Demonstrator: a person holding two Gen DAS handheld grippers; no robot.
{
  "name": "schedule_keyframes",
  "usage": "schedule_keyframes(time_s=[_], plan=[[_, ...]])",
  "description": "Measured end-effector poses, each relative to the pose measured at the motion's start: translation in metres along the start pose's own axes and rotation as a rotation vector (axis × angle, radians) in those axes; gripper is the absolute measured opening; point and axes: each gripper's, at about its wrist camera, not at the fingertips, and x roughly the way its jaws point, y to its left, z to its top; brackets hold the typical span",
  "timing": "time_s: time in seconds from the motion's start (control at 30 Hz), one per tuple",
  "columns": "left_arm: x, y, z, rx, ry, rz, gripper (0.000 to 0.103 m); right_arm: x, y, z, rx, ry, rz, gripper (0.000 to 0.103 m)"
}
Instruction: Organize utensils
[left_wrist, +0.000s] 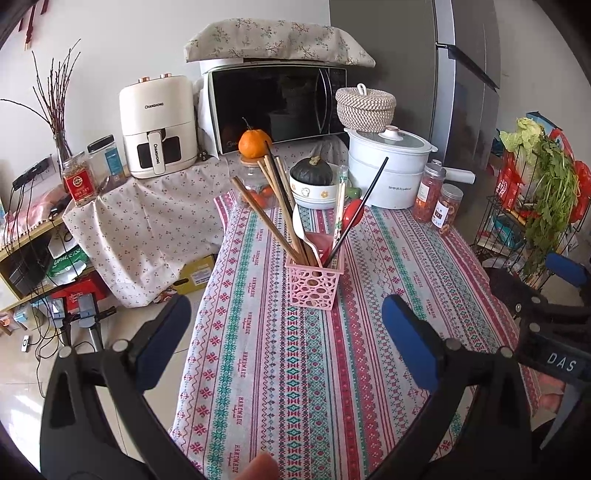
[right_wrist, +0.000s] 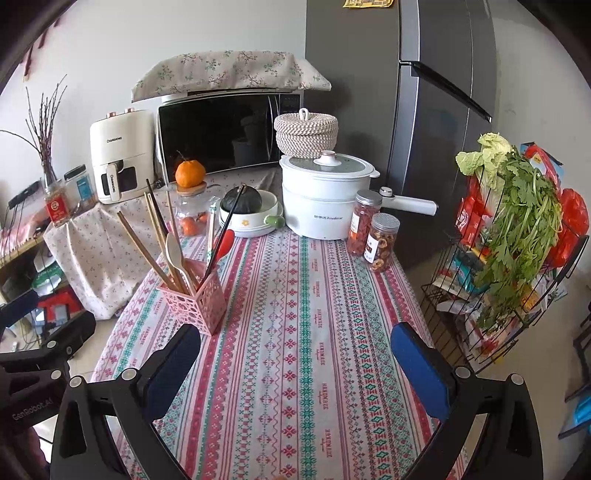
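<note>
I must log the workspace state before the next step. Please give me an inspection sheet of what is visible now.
Surface: striped tablecloth, bare in front of both claws.
Job's things: pink basket upright, holding chopsticks, a white spoon and a red spoon.
Clutter: white pot, two jars, bowl with a squash, all at the far edge.
Grippers: left claw open, empty; right claw open, empty.
Cables: black cords at the shelf to the left, off the table.
Surroundings: microwave, fridge, wire rack with greens.
</note>
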Motion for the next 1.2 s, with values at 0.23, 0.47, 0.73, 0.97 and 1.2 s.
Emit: schedule_keyframes(time_s=[0.23, 0.47, 0.73, 0.97, 1.2], plan=[[-0.001, 0.003, 0.001, -0.011, -0.003, 0.0, 0.103, 0.004, 0.0, -0.002, 0.001, 0.015, 0.006, 0.103], [-0.002, 0.003, 0.0, -0.007, -0.004, 0.006, 0.103, 0.007, 0.003, -0.004, -0.009, 0.025, 0.001, 0.103], [-0.002, 0.002, 0.0, -0.006, -0.004, 0.006, 0.103, 0.009, 0.004, -0.004, -0.009, 0.035, 0.004, 0.103], [-0.002, 0.002, 0.0, -0.006, -0.004, 0.006, 0.103, 0.01, 0.003, -0.005, -0.007, 0.039, 0.006, 0.103], [-0.002, 0.0, -0.001, -0.003, -0.002, 0.005, 0.103, 0.011, 0.002, -0.006, -0.004, 0.049, 0.009, 0.103]])
